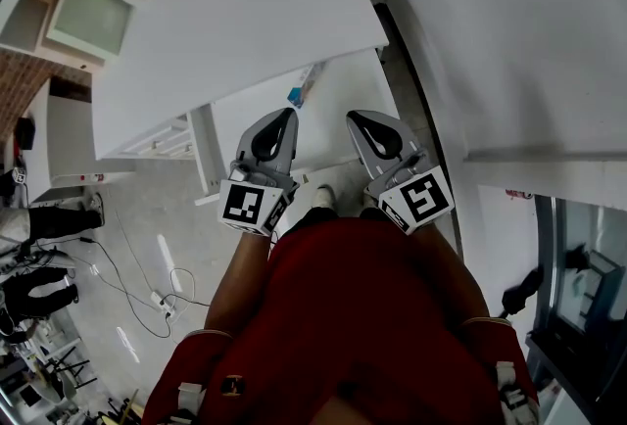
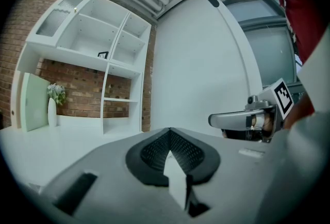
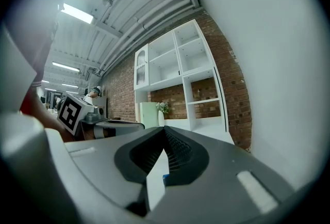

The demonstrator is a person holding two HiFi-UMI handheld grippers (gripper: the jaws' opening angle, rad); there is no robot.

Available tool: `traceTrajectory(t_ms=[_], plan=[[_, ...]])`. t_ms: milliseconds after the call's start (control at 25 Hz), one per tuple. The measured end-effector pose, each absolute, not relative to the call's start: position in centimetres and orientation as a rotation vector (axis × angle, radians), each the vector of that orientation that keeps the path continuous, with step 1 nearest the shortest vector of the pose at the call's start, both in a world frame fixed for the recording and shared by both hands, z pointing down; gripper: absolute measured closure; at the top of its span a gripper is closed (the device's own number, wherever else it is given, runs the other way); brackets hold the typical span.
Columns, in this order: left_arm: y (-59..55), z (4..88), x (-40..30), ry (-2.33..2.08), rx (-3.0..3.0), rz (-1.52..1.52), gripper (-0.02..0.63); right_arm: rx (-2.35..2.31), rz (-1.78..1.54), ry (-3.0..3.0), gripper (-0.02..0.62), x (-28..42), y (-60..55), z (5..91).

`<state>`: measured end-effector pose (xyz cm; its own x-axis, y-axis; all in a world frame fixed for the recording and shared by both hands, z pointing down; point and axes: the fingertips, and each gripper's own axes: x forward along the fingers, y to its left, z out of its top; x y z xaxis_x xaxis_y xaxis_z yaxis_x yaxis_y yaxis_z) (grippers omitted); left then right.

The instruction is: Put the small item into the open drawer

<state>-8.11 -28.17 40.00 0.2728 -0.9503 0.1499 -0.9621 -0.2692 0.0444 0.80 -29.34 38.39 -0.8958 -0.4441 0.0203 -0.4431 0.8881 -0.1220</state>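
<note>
- The left gripper (image 1: 290, 116) is in the lower middle of the head view. Its claw is pinched tight with nothing in it. In the left gripper view its dark pads (image 2: 153, 153) meet at the tips.
- The right gripper (image 1: 355, 118) is just beside it, on the right. Its claw is closed too, and the tips touch in the right gripper view.
- Both grippers point up the picture at the white desk (image 1: 225, 31).
- The small item (image 1: 304, 88) (blue and white) lies just above the two claws and between them. It touches neither one.
- It lies on what looks like the open drawer (image 1: 348, 85), a white flat part poking out under the edge of the desk top. The view from above is too poor to be sure.
- In the upper left of the left gripper view, a white shelf unit (image 2: 98, 47) stands against a brick wall (image 2: 77, 96).
- A white vase with a plant (image 2: 53, 104) stands at the left of that view.
- The person's red clothes (image 1: 362, 315) fill the bottom of the head view.
- Cables (image 1: 147, 286) lie on the grey floor at the lower left.
</note>
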Motion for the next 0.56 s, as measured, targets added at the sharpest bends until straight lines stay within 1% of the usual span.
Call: traceTrajectory(t_ms=[240,560], plan=[[-28.37,39.56,-7.85,-1.801,2.46,0.102,0.604,-0.719,-0.189,3.044,0.584,0.63,-29.4,38.41],[-28.19,40.04,-8.29,-1.784,2.486,0.166,0.604,-0.719,-0.178,3.047,0.584,0.02,-29.19,38.26]])
